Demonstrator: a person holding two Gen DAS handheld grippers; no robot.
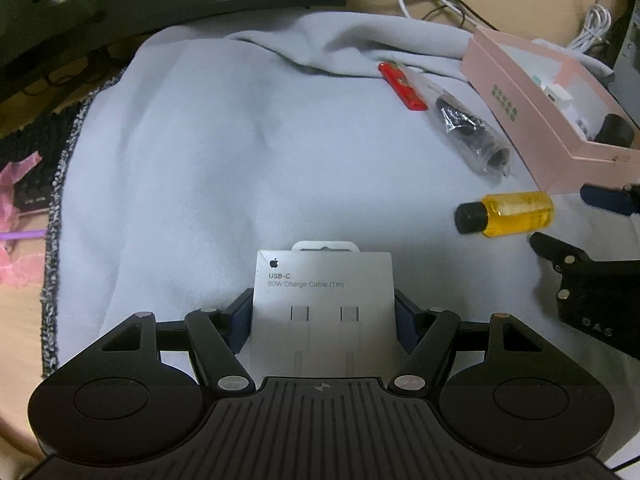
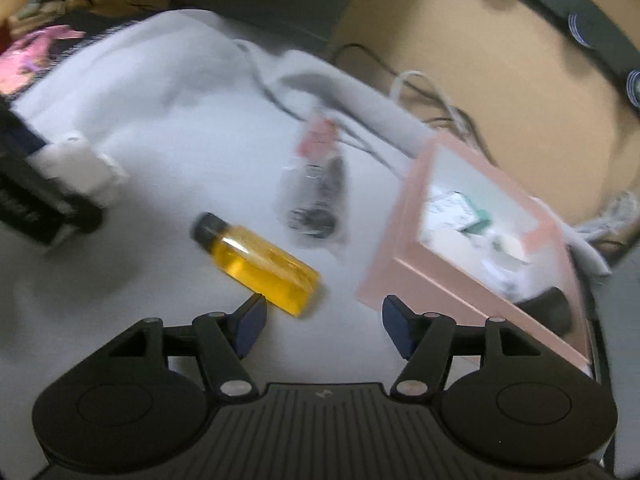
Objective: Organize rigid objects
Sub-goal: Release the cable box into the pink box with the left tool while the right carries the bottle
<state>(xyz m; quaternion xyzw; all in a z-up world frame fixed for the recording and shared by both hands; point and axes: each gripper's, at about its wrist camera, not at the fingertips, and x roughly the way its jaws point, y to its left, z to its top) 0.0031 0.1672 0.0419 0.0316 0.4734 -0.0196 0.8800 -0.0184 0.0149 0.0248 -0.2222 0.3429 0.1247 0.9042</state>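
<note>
In the left wrist view, the left gripper (image 1: 324,312) sits at lower centre, clenched on the white cable package (image 1: 324,300), whose card stands upright between the blue pads above the pale fleece cloth (image 1: 180,160). The step in hand appears to be carrying this package toward the pink box (image 1: 520,92) at the upper right, where small items already lie. Right of the package, the yellow bottle (image 1: 508,214) lies on its side, with a bagged black item (image 1: 468,132) and a red stick (image 1: 402,86) beyond it toward the box. In the right wrist view, the right gripper (image 2: 324,326) is released, nothing between its pads; the bottle's base lies just beside its left pad. The next move likely calls for lifting the package over the bottle and clearing the box's near wall. Open cloth fills the left and centre of the frame; the right side is crowded, and the right gripper stands near the transfer path.
</note>
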